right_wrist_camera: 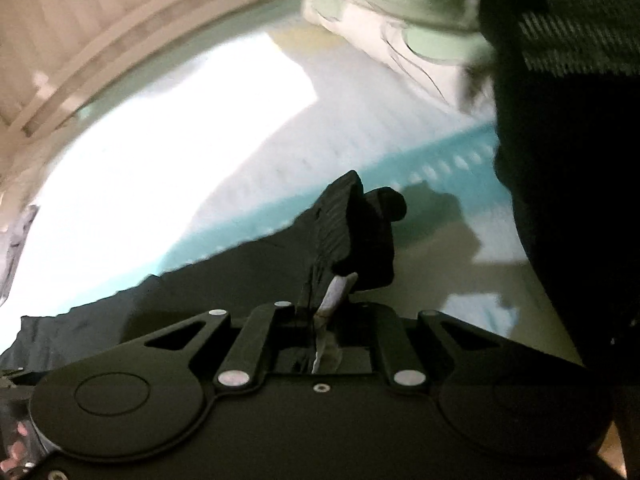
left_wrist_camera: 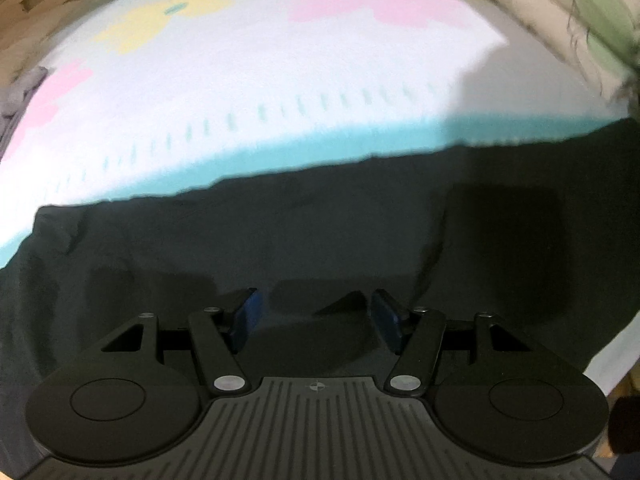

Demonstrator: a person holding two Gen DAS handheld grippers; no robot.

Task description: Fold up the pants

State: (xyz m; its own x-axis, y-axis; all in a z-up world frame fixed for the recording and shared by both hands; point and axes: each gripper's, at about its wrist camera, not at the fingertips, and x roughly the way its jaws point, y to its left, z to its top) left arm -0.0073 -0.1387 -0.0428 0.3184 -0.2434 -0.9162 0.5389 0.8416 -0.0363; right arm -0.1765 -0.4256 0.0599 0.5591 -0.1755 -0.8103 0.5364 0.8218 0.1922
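Note:
Black pants (left_wrist_camera: 280, 240) lie spread on a white bed cover (left_wrist_camera: 260, 80) with pastel patches and a teal stripe. My left gripper (left_wrist_camera: 316, 316) hovers low over the cloth, open. Its blue pads (left_wrist_camera: 246, 316) stand apart and a small ridge of fabric rises between them, not pinched. In the right wrist view my right gripper (right_wrist_camera: 324, 300) is shut on a bunched edge of the pants (right_wrist_camera: 352, 232), which sticks up past the fingers. A white label (right_wrist_camera: 336, 292) shows in the pinch. The rest of the pants (right_wrist_camera: 180, 300) trails down to the left.
A cushion with a green print (left_wrist_camera: 592, 28) lies at the bed's far right. A grey cloth (left_wrist_camera: 16, 96) sits at the left edge. Pale wooden slats (right_wrist_camera: 80, 40) curve behind the bed. A person's dark clothing (right_wrist_camera: 560, 160) fills the right side of the right wrist view.

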